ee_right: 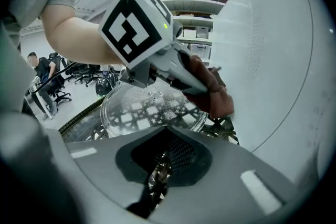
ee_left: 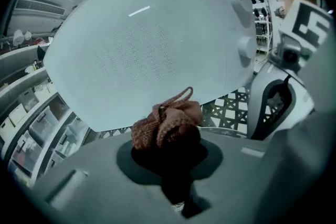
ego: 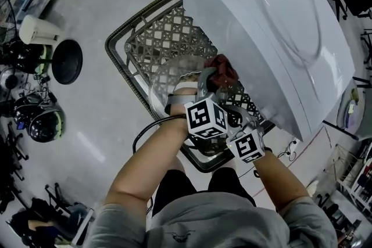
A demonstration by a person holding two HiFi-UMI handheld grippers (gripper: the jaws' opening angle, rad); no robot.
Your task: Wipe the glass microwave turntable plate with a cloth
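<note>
My left claw (ego: pixel 212 82) is clamped shut on a bunched reddish-brown cloth (ee_left: pixel 167 126). My right claw (ee_right: pixel 157 176) is nipped onto the near rim of the glass turntable plate (ee_right: pixel 149 107) (murky in that slot). Its view shows the plate over a lattice basket (ego: pixel 168 32) beside the white microwave (ego: pixel 273 26). The head view barely shows the glass, and I can't tell whether the cloth touches it.

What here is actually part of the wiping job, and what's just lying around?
Job: brown cloth, in left gripper; glass turntable plate, in right gripper.
Lying about: white microwave, wire basket, office chairs.
</note>
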